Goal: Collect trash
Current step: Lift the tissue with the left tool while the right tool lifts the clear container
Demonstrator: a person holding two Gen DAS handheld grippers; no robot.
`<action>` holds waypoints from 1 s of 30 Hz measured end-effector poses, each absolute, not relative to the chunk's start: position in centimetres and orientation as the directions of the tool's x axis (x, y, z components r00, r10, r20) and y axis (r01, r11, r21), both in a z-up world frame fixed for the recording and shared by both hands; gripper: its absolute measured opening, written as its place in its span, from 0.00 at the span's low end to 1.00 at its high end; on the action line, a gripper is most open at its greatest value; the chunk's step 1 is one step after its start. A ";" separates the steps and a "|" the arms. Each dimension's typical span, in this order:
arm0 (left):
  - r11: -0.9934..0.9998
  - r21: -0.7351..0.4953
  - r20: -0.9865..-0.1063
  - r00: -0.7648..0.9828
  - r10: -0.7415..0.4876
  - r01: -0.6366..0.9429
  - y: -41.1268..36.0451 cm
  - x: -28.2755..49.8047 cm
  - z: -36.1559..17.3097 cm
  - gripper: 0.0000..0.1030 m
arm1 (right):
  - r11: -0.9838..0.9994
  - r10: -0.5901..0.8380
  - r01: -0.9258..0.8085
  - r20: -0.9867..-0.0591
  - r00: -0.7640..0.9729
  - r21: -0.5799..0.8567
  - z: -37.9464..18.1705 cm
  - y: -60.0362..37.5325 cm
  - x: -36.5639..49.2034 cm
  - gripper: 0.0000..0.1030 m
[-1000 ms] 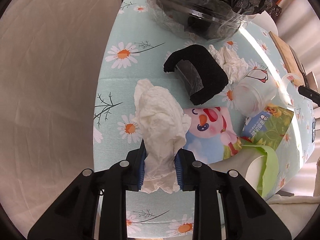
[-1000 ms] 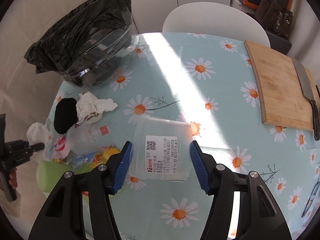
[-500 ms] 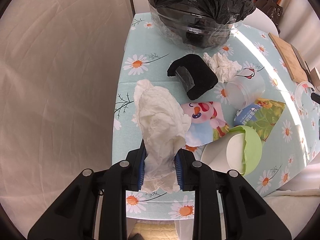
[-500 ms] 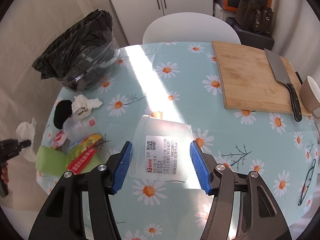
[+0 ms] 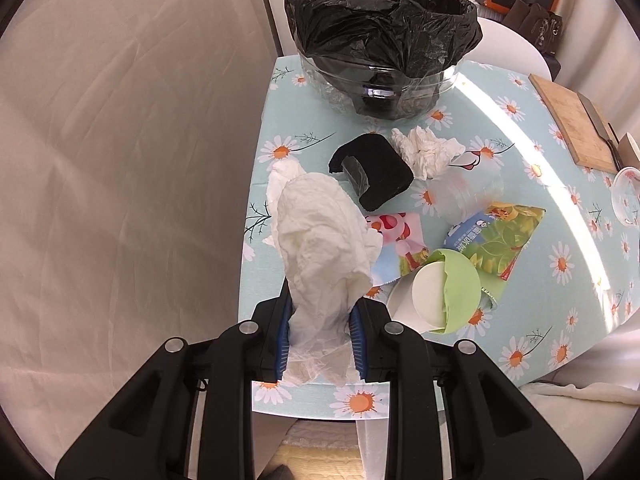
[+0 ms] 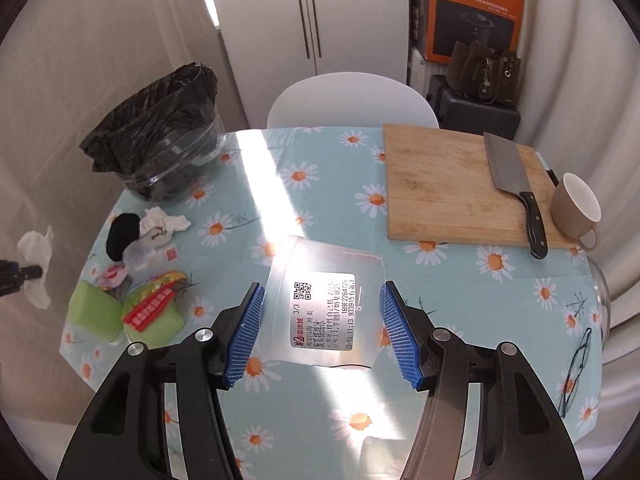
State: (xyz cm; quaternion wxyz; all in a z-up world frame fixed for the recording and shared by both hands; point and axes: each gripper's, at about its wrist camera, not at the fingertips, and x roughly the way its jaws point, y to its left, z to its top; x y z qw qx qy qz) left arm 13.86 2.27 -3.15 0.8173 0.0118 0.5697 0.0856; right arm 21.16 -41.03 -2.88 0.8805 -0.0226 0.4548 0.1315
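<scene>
Clamping crumpled white tissue (image 5: 320, 256), left tool (image 5: 320, 340); right tool (image 6: 322, 332) clamped on clear labelled plastic cup (image 6: 324, 300).

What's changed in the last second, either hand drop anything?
No drops. Both grippers rose and pulled back from the table. The left gripper stays shut on the crumpled tissue, the right gripper on the clear cup. The trash pile hasn't moved.

Each tool, left (image 5: 320, 338) and right (image 6: 322, 334), is built of matte black plastic arms that branch into two fingers. A round silver screw head sits on each link. The inner faces of the fingertips (image 6: 245, 334) carry ribbed blue pads.
</scene>
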 end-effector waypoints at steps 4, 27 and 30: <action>0.985 0.125 -0.924 0.346 0.160 -0.120 2.1 14.1 -2.4 0.25 | 0.960 0.198 -0.278 -0.778 0.596 0.031 -0.4 -40.7 20.2 0.53; 0.995 0.098 -0.856 0.508 0.093 -0.017 3.2 19.3 4.7 0.25 | 0.923 0.206 -0.364 -0.635 0.745 -0.128 10.5 -32.4 23.3 0.54; 0.993 0.117 -0.840 0.531 0.114 -0.028 3.8 20.2 5.4 0.25 | 0.915 0.214 -0.378 -0.624 0.752 -0.142 11.3 -31.1 24.1 0.54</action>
